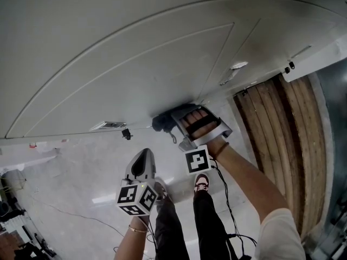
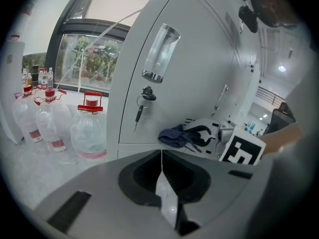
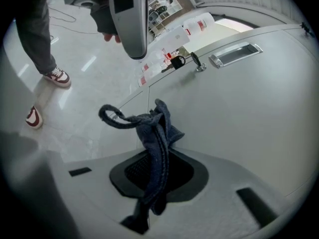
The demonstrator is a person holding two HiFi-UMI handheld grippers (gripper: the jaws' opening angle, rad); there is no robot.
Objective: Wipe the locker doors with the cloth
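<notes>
A dark blue cloth [image 3: 152,133] is pinched in my right gripper [image 3: 149,148], which is shut on it and holds it against the pale grey locker door [image 3: 239,113]. In the head view the cloth [image 1: 161,122] bunches at the right gripper [image 1: 172,122], low on the locker door [image 1: 135,64]. From the left gripper view the cloth [image 2: 177,135] shows at the locker's lower part [image 2: 194,73]. My left gripper [image 2: 162,156] is shut with nothing in it and hangs back from the lockers, below the right one in the head view [image 1: 142,160].
A key hangs in a lock [image 2: 144,96] under a clear label holder [image 2: 160,54]. Several large water bottles with red caps [image 2: 89,128] stand on the floor left of the lockers. A wooden panel [image 1: 293,145] adjoins the lockers. The person's shoes [image 1: 201,182] are on the pale floor.
</notes>
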